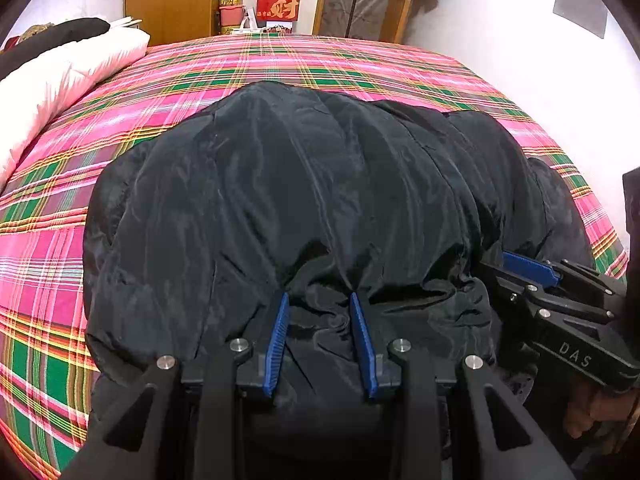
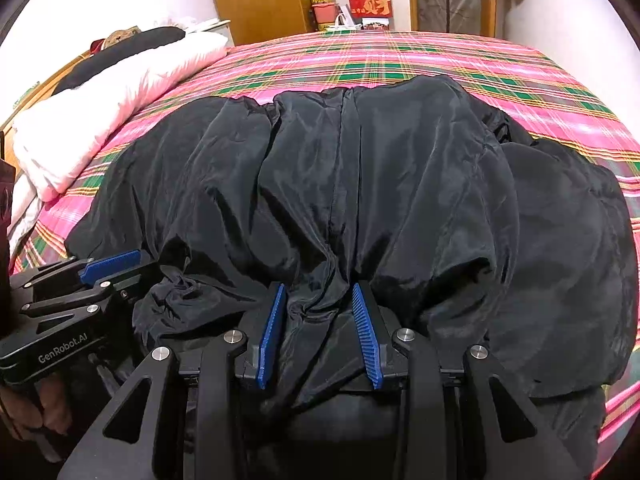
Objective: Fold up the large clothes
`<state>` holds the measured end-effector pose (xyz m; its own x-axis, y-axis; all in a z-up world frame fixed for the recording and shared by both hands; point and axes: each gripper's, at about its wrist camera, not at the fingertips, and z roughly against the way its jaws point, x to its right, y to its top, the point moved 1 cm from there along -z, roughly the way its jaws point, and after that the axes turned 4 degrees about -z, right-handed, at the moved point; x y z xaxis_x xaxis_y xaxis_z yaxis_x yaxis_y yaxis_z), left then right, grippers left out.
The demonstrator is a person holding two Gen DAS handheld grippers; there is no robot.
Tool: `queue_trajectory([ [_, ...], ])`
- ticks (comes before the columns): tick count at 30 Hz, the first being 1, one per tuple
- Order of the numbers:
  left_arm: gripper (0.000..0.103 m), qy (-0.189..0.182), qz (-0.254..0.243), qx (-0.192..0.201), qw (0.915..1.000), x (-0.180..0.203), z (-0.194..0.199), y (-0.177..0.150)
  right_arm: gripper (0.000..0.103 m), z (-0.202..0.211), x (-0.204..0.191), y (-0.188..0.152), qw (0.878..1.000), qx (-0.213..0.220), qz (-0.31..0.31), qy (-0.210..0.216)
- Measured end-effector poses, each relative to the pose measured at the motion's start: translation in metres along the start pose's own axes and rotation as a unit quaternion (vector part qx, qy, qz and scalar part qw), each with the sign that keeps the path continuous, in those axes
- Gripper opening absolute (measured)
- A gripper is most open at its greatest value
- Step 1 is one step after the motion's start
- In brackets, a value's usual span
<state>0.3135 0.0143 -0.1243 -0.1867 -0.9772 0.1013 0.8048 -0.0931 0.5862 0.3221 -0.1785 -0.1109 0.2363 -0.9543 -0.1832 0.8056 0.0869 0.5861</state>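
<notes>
A large black padded jacket (image 1: 312, 184) lies spread on the plaid bed; it also fills the right wrist view (image 2: 360, 184). My left gripper (image 1: 320, 300) is shut on a bunched fold of the jacket's near edge, fabric pinched between its blue pads (image 1: 278, 340). My right gripper (image 2: 320, 292) is shut on another bunch of the same edge, near the zip line. Each gripper shows in the other's view: the right gripper (image 1: 532, 268) at the right, the left gripper (image 2: 112, 264) at the left, close beside each other.
The bed has a pink and green plaid sheet (image 1: 280, 60). A white quilt (image 1: 60, 80) with a dark garment behind it lies along the bed's left side. Beyond the bed stand a wooden wardrobe (image 1: 172, 0), boxes (image 1: 276, 0) and a door. A white wall is to the right.
</notes>
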Motion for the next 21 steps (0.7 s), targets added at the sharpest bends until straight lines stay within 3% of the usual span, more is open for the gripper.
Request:
queue_trajectory([
  [10, 0.034, -0.012, -0.001, 0.018, 0.9998, -0.004, 0.023, -0.001, 0.035, 0.058, -0.02, -0.001, 0.999, 0.002, 0.015, -0.031],
  [15, 0.034, -0.016, -0.009, 0.049, 0.9986, -0.006, 0.054, -0.009, 0.035, 0.05, -0.022, -0.012, 0.999, -0.011, 0.013, -0.032],
  [18, 0.035, -0.005, -0.011, 0.005, 0.9999, -0.007, 0.035, -0.018, 0.035, 0.032, -0.019, -0.018, 0.999, -0.029, 0.009, -0.035],
  [21, 0.035, 0.0, -0.011, -0.002, 0.9999, -0.006, 0.027, -0.019, 0.035, 0.019, -0.015, -0.023, 0.998, -0.043, 0.006, -0.035],
])
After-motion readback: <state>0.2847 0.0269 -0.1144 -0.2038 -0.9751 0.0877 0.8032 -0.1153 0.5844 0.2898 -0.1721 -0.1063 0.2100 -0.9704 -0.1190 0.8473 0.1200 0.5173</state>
